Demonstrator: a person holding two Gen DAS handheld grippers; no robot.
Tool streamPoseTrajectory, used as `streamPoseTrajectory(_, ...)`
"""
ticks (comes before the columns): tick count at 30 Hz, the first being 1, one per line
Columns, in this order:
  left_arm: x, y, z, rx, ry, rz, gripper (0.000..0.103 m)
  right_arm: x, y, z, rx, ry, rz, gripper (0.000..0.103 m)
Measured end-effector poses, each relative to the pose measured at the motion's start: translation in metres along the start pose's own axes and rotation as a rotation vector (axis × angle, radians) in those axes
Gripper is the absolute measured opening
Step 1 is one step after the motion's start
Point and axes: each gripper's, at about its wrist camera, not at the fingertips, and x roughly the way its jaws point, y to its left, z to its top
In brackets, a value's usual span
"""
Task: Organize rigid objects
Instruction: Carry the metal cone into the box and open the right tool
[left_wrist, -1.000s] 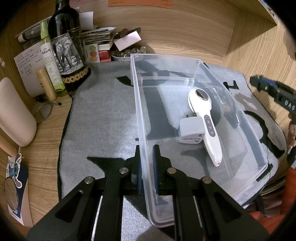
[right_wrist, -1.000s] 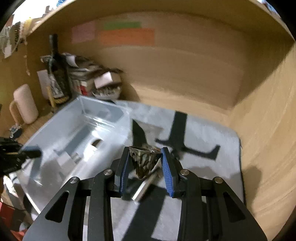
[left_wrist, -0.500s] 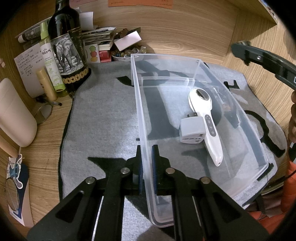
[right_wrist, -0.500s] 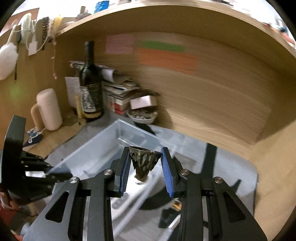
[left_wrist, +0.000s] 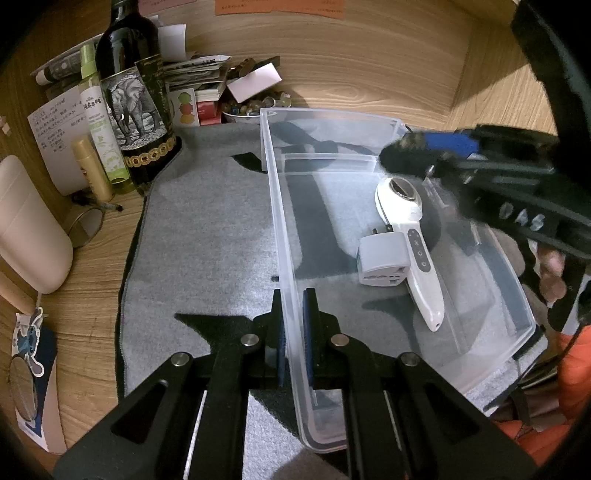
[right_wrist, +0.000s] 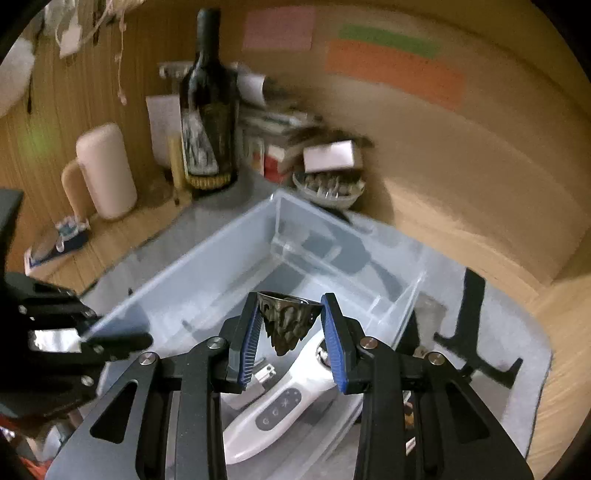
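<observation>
Two claws: both at the clear bin, both angled steeply downward.
Left claw (left_wrist: 293, 325): pinched nearly closed on the bin's long side wall, one blue pad outside the wall, one inside.
Left pose: low at the near end of the bin, pointing down along that wall.
Right claw (right_wrist: 290, 326): partly closed on a dark cone-shaped object (right_wrist: 287, 320), wide rim up, point down, each blue pad against a side of it.
Right pose: held over the open bin, tilted downward; a hand (left_wrist: 552, 273) shows behind the claw in the left view.
Clear bin (left_wrist: 517, 288): on a grey mat (left_wrist: 207, 236) spread over the wooden counter (left_wrist: 92, 266); a clear divider crosses it at the end far from the left claw.
Inside the bin: a white handheld device (left_wrist: 413, 243) with buttons, lying just below and ahead of the right claw's tips; a grey plug adapter (left_wrist: 384, 260) touching its side.
Cone versus bin: above the bin floor, over the device's round head; no contact with either.
Beyond the left claw, to its left: a dark wine bottle (left_wrist: 133, 92) with an elephant label, a green spray bottle (left_wrist: 98, 118), a cream mug (left_wrist: 29, 229), stacked papers and a small bowl of beads (left_wrist: 255, 105) against the wooden wall.
</observation>
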Motion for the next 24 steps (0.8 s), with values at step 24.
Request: streamPoseTrajectory(24, 0.000, -0.001, 0.001, 0.001, 0.000, 0.004, 0.008, 0.000, 0.005, -0.004, -0.019, 0.048, 0.001, 0.041)
